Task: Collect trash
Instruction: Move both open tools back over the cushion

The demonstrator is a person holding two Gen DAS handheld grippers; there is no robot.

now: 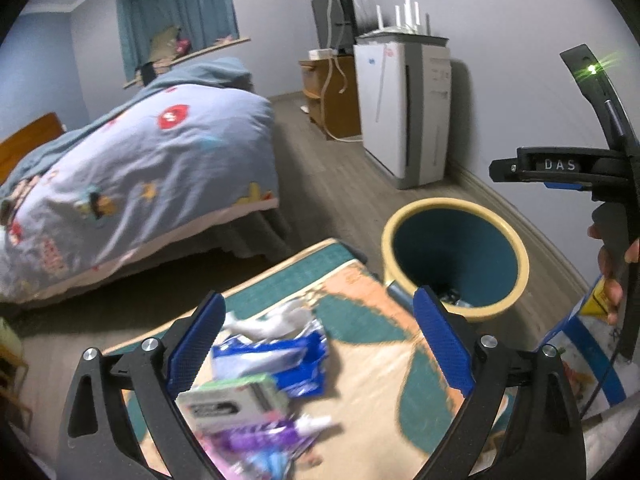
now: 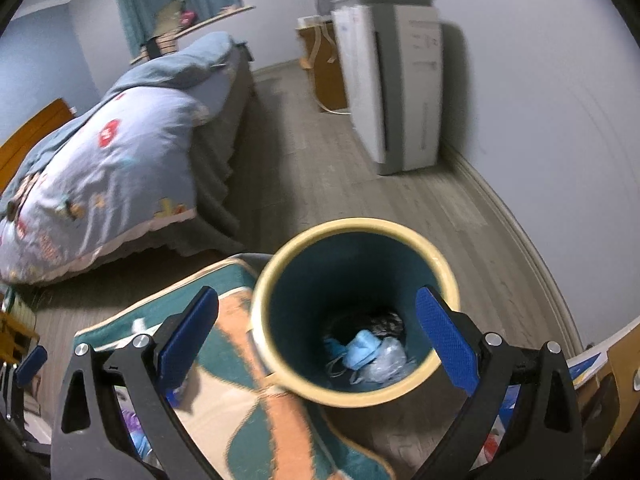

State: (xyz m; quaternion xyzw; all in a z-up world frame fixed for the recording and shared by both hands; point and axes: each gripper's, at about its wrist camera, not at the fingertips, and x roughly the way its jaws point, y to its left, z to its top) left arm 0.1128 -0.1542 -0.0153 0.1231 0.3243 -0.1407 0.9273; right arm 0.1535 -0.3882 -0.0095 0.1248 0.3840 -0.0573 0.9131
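Both our left gripper (image 1: 316,344) and right gripper (image 2: 316,340) gape empty. Wrappers (image 1: 272,356) lie heaped on the rug (image 1: 372,344) beside the bin (image 1: 452,256). They look light, crinkly and slippery, so we judge pinching a bunched fold best.

**Two wrist views, angled down toward the bin**

The left view looks from above the mat (image 1: 360,360), the bin (image 1: 454,258) ahead to its right. The right view sits nearer, peering into the bin (image 2: 352,308). Both share bin, bed (image 1: 132,184) and mat.
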